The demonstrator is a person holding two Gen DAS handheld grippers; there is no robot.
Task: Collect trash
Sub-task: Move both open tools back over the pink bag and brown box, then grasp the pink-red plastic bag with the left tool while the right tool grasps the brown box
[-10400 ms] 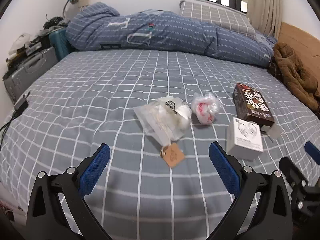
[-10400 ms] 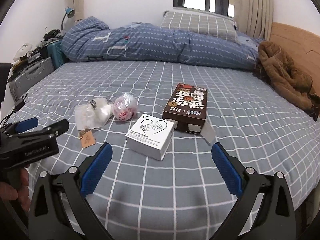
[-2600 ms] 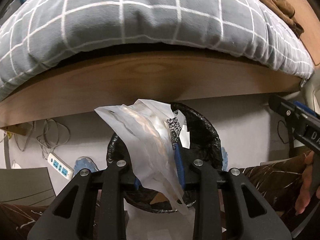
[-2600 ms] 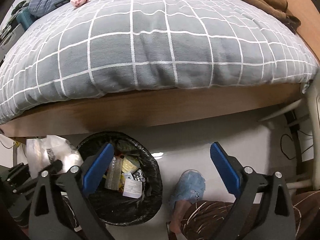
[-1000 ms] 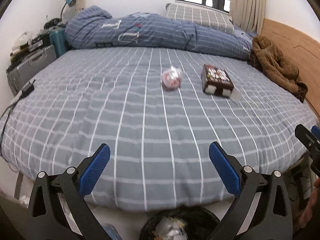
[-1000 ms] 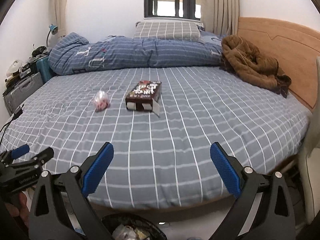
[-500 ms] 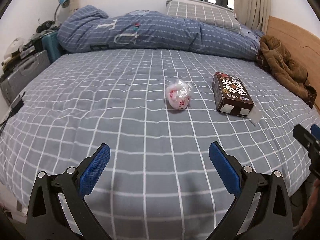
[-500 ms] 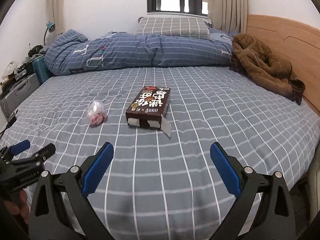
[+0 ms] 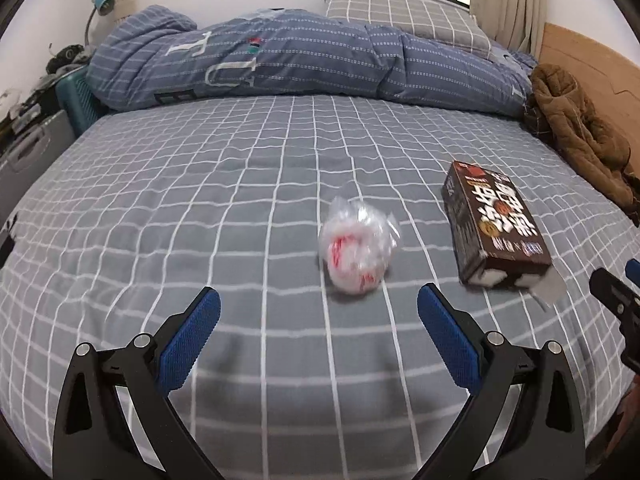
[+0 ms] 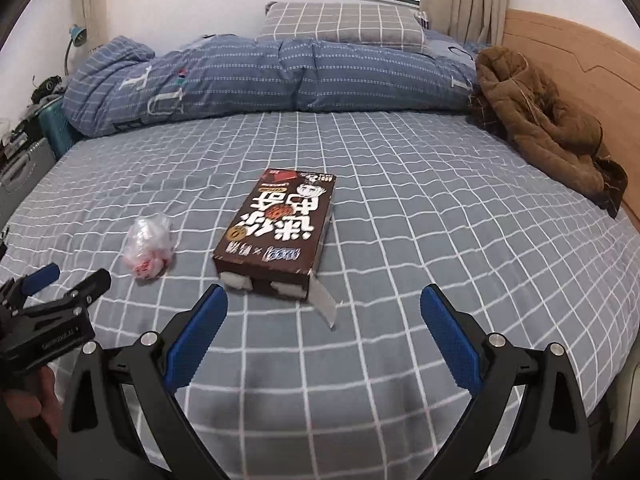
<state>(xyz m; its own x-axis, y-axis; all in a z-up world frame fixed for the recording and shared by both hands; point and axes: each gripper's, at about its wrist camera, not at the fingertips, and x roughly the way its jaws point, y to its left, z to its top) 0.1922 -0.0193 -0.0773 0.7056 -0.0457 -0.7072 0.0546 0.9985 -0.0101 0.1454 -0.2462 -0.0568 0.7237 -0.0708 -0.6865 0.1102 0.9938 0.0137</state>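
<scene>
A crumpled clear plastic bag with red and white scraps (image 9: 356, 252) lies on the grey checked bed (image 9: 200, 208), just beyond my open, empty left gripper (image 9: 318, 320). A dark brown snack box (image 9: 494, 228) with an open end flap lies to its right. In the right wrist view the box (image 10: 280, 226) is straight ahead of my open, empty right gripper (image 10: 324, 316), and the bag (image 10: 149, 246) is to the left. The left gripper (image 10: 60, 280) shows at the left edge there.
A rolled blue quilt (image 9: 304, 60) and a checked pillow (image 9: 404, 16) lie at the back of the bed. A brown jacket (image 10: 544, 128) sits by the wooden headboard (image 10: 572, 64) on the right. Suitcases (image 9: 36, 136) stand at the left.
Both grippers have moved forward over the bed, closer to the plastic bag and the snack box. Both stay open and empty.
</scene>
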